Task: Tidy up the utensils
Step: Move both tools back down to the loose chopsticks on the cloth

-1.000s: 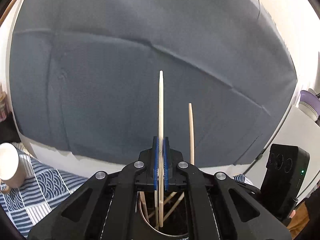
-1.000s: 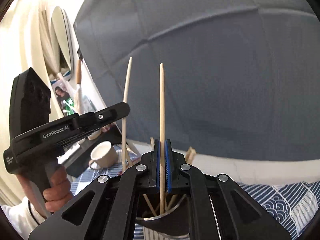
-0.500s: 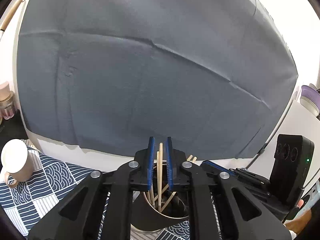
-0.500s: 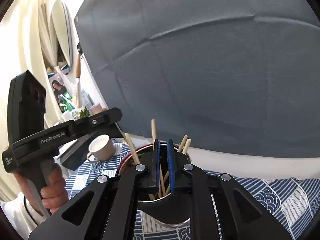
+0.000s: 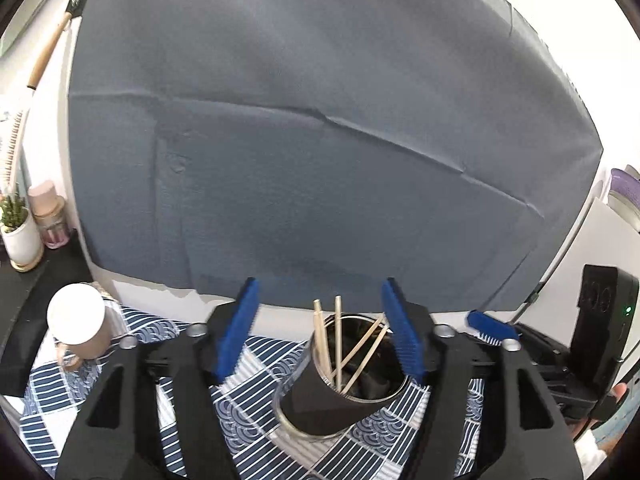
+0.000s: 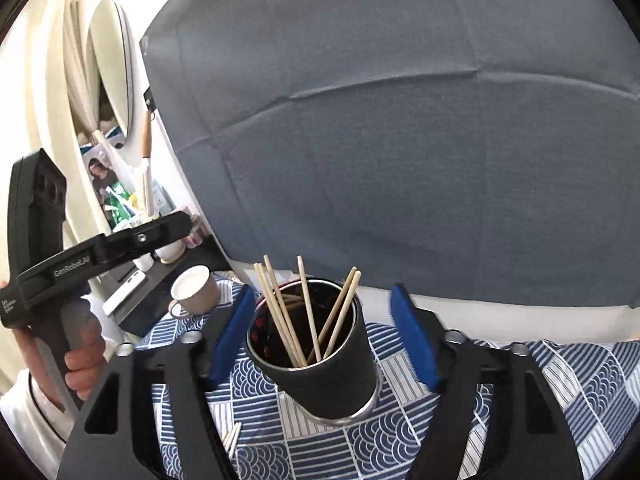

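From the left wrist view, my left gripper (image 5: 320,332) has its jaws spread wide and opening, with nothing pinched. The black cup (image 5: 340,392) stands on the patterned cloth (image 5: 132,364) of the counter, framed between the jaws and a little below them. The chopsticks (image 5: 338,340) lean loosely inside it, tips up, which I judge is how they settle once let go. A white mug (image 5: 78,326) sits well off beyond the left jaw.

From the right wrist view, my right gripper (image 6: 326,320) likewise has its jaws wide apart and opening, empty, straddling the cup without touching it. The sticks fan out against the rim. More chopstick ends (image 6: 233,438) lie on the cloth below the left jaw, so I reckon sorting isn't finished. The left gripper hangs off to the left.
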Action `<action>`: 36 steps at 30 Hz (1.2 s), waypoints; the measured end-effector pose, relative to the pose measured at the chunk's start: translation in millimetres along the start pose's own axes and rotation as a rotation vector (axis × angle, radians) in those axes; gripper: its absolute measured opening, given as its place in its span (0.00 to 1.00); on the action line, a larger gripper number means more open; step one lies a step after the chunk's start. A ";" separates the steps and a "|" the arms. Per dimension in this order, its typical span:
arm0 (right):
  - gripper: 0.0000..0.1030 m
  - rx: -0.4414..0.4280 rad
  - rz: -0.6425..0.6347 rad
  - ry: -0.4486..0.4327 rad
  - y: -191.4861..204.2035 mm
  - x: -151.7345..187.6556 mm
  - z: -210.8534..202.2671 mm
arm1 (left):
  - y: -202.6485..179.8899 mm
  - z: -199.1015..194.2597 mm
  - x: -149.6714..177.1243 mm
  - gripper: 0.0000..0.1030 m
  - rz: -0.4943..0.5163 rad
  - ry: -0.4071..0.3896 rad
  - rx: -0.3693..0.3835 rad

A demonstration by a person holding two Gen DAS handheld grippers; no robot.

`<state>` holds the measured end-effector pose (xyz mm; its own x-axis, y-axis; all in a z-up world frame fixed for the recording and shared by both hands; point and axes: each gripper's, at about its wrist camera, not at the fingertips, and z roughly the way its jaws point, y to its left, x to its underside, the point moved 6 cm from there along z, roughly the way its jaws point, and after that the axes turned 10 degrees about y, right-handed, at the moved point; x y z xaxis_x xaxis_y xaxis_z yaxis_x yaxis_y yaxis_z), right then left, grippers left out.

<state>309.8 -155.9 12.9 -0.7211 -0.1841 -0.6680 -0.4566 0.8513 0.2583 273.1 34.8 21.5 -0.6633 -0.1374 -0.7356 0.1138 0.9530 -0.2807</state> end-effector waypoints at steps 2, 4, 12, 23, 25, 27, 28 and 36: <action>0.80 0.012 -0.007 0.002 5.2 0.8 -6.0 | 1.9 -8.7 3.4 0.76 0.004 0.007 -0.020; 0.83 0.016 -0.006 0.005 9.0 2.1 -11.0 | 6.1 -17.7 6.3 0.87 0.006 0.008 -0.041; 0.84 0.032 -0.044 0.051 32.5 13.5 -16.7 | 35.5 -32.7 26.9 0.94 -0.032 0.092 -0.109; 0.85 0.059 -0.101 0.158 63.3 47.9 2.5 | 77.6 -23.9 88.2 0.94 -0.067 0.241 -0.160; 0.85 0.082 -0.113 0.183 65.8 56.5 9.4 | 85.2 -19.9 100.7 0.94 -0.077 0.273 -0.167; 0.85 0.093 -0.129 0.219 69.9 68.7 16.7 | 92.7 -14.7 114.9 0.94 -0.088 0.308 -0.170; 0.85 0.094 -0.133 0.231 71.6 72.9 19.5 | 94.9 -12.5 119.9 0.94 -0.091 0.322 -0.172; 0.85 0.106 -0.139 0.363 84.1 129.7 48.9 | 110.5 3.0 161.1 0.94 -0.111 0.428 -0.179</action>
<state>203.4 -84.1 -86.2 -0.8023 -0.4466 -0.3961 -0.5201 0.8487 0.0965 181.0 117.2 -129.9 -0.9137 -0.1529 -0.3765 -0.0788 0.9756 -0.2049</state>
